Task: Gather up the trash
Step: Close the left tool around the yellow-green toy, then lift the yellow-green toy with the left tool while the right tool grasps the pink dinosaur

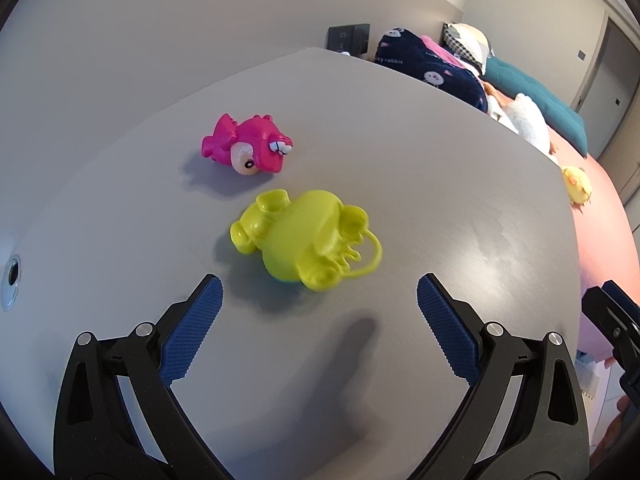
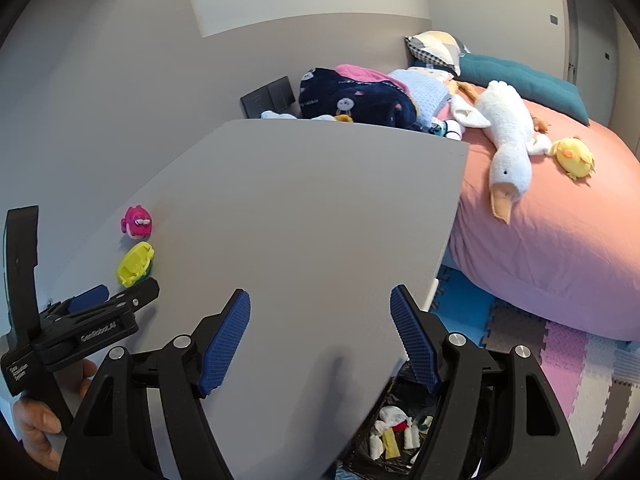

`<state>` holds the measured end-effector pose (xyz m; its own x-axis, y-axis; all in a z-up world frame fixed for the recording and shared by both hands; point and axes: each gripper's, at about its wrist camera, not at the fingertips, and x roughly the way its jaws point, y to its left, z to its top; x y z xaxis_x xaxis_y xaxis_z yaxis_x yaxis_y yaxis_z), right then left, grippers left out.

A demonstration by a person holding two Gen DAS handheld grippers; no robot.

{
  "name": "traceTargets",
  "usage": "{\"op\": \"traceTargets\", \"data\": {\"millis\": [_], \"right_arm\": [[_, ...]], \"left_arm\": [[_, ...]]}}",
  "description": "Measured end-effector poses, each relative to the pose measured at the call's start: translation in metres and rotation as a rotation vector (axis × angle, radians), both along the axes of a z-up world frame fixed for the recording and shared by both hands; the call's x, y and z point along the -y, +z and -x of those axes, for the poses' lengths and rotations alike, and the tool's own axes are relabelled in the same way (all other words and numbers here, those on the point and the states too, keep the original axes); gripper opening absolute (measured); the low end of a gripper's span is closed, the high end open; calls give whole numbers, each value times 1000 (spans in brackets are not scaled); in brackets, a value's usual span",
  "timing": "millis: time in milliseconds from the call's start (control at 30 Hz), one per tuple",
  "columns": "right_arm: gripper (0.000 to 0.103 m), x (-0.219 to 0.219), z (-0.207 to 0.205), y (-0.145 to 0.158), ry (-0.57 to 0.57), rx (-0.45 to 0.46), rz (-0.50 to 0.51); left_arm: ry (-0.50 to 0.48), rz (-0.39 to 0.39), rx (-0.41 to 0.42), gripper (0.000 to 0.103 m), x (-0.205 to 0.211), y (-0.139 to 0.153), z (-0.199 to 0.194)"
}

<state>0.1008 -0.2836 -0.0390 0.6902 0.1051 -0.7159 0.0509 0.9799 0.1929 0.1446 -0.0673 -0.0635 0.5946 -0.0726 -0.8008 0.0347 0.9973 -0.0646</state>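
Trash [image 2: 390,432] in bin [image 2: 404,376], half hidden by table [image 2: 304,216]

Soft, even daylight fills both views, bright without harsh glare. On the tabletop [image 1: 460,184] a pale sheen shows toward the right, and the pink toy [image 1: 248,146] and yellow toy [image 1: 300,240] cast soft shadows to the lower left. Fisheye distortion bends the tabletop's edges, and dark vignetting rounds the corners. The yellow toy looks slightly blurred.
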Motion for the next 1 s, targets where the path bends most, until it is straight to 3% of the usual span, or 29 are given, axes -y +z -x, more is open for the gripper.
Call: {"op": "traceTargets", "data": {"millis": [367, 500, 700, 1000], "right_arm": [[73, -8, -20, -6, 6, -11, 8], [73, -13, -25, -7, 11, -13, 10], [73, -26, -32, -8, 28, -14, 14], [73, -54, -46, -4, 75, -4, 25]], "left_arm": [[-5, -46, -12, 94, -4, -11, -28], [-17, -74, 3, 81, -4, -10, -30], [-12, -57, 29, 80, -11, -6, -27], [39, -94, 72, 80, -33, 5, -25]]}}
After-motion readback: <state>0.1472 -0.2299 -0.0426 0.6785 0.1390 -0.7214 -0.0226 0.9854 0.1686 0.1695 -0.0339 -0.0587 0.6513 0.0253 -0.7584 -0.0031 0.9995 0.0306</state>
